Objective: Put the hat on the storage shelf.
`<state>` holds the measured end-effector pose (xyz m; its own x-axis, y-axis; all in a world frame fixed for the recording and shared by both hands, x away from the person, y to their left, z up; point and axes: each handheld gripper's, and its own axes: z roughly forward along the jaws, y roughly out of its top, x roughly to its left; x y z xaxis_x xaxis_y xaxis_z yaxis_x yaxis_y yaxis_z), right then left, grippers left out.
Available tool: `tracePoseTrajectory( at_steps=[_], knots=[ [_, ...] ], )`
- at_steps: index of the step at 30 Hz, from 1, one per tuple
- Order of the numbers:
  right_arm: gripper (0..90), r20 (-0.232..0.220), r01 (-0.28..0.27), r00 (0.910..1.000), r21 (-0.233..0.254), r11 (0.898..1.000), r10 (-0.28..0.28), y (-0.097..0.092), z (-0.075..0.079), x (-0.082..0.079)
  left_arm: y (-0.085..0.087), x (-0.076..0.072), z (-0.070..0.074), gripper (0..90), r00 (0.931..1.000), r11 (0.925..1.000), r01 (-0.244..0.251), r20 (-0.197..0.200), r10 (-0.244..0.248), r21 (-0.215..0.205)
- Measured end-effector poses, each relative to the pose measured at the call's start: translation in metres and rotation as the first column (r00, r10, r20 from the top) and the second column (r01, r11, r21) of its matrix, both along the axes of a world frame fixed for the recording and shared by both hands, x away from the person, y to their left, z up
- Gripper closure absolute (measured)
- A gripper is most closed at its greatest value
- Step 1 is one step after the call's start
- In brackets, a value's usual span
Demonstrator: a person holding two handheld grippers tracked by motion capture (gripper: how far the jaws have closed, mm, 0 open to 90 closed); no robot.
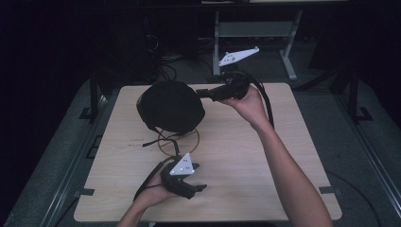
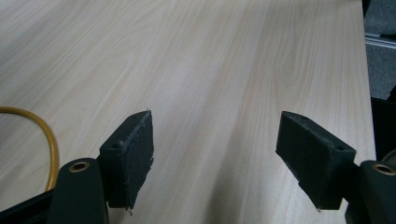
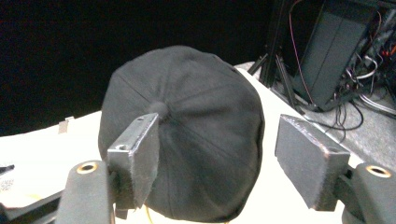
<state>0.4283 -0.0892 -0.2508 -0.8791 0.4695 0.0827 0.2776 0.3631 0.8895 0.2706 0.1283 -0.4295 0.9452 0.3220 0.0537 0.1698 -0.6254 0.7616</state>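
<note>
A black cap [image 1: 170, 106] lies crown up at the back left of the wooden table [image 1: 283, 189]. A yellow ring [image 1: 193, 144] sticks out from under its near side. My right gripper [image 1: 202, 92] is held level just to the right of the cap, pointing at it. Its jaws stand open in the right gripper view, with the cap [image 3: 196, 154] just beyond the right gripper [image 3: 219, 121] and nothing pressed between the pads. My left gripper [image 1: 198, 177] rests near the front edge, open and pointing right. Bare wood lies between the jaws of the left gripper [image 2: 215, 119], beside the yellow ring [image 2: 52, 144].
A black strap [image 1: 151, 141] trails from the cap toward the front left. Behind the table stand a metal frame [image 1: 288, 56] and tangled cables [image 3: 355, 93]. Dark floor surrounds the table on all sides.
</note>
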Motion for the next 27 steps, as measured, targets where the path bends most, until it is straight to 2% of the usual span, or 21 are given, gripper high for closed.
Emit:
tracePoseTrajectory(
  at_steps=[27],
  knots=[
    [27.3,-0.023,0.075,0.9969,-0.005,0.997,-0.075,-0.07,-0.022,-0.016,-0.001,-0.001,-0.002,27.3,1.0,0.9997,0.003,0.007,-0.004,0.023]
  ],
)
